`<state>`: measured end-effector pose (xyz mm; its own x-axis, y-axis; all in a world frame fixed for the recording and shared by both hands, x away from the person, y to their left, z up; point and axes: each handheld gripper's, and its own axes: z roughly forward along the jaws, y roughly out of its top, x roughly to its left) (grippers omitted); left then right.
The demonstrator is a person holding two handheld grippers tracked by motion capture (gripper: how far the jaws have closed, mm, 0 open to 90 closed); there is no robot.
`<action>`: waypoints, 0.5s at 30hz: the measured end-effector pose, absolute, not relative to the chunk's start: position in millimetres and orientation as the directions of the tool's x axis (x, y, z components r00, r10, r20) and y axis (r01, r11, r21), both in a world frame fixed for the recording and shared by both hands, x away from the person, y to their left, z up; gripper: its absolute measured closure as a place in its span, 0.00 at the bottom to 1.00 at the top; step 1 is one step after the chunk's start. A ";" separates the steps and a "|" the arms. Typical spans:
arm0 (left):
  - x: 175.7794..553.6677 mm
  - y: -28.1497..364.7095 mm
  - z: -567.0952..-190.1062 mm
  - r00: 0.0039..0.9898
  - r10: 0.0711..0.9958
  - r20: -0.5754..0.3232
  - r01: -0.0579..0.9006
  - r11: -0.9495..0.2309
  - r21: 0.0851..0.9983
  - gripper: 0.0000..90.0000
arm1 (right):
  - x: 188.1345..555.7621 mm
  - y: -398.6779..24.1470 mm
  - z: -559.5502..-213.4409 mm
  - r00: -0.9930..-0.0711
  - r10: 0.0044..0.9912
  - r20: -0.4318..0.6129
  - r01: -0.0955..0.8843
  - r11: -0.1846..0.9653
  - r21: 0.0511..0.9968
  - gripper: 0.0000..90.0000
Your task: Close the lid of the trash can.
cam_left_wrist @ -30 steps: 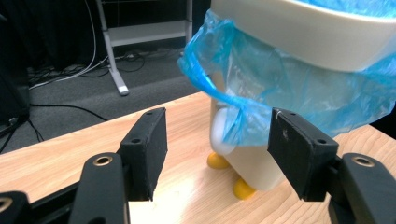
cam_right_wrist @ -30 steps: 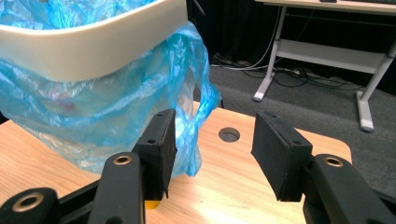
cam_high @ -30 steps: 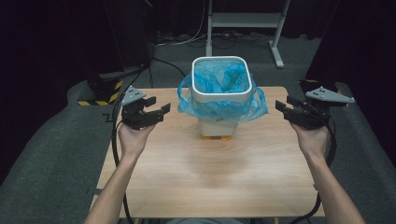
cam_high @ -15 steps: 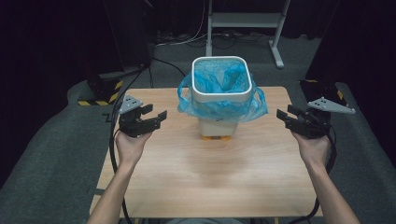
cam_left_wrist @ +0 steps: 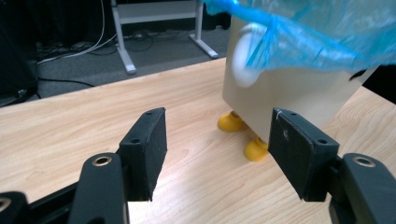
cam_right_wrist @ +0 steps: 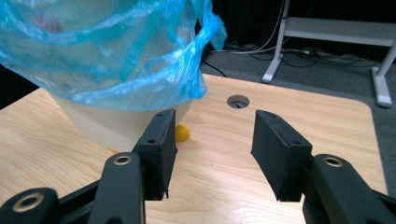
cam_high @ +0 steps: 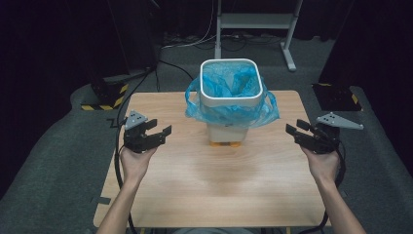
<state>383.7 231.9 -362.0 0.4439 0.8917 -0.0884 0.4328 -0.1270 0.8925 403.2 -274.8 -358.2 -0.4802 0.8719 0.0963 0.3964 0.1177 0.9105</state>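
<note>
At the frame's left we see the left hand-held gripper [cam_high: 157, 133] spread wide, holding nothing. At upper centre of the pale wood-grain surface [cam_high: 219, 185] stands a square white bin [cam_high: 231, 105] on yellow feet, lined with crinkled blue plastic bag [cam_high: 229, 85] — its edges draped outside. At right, the right hand-held gripper [cam_high: 297, 128] — likewise gaping, empty.

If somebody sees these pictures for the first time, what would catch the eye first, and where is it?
First, the white bin standing at the far middle of the wooden table, lined with a bright blue plastic bag that spills over its rim. Small yellow feet show under it. Next, the left gripper and the right gripper, held on either side of the bin, jaws open and holding nothing.
</note>
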 end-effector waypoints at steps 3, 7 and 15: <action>381.0 233.1 -368.6 0.443 0.892 -0.089 0.434 -0.126 0.892 0.44 | 403.0 -274.1 -364.0 -0.481 0.870 0.108 0.401 0.109 0.909 0.55; 376.6 234.5 -376.5 0.423 0.902 -0.083 0.431 -0.119 0.895 0.44 | 401.8 -272.5 -371.8 -0.484 0.868 0.112 0.407 0.110 0.907 0.55; 376.3 234.4 -389.9 0.429 0.896 -0.111 0.453 -0.107 0.885 0.43 | 399.6 -271.5 -386.1 -0.485 0.865 0.127 0.418 0.101 0.903 0.55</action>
<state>376.3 234.4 -389.9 0.4294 0.8963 -0.1109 0.4525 -0.1073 0.8853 399.6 -271.5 -386.1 -0.4849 0.8652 0.1273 0.4177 0.1013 0.9029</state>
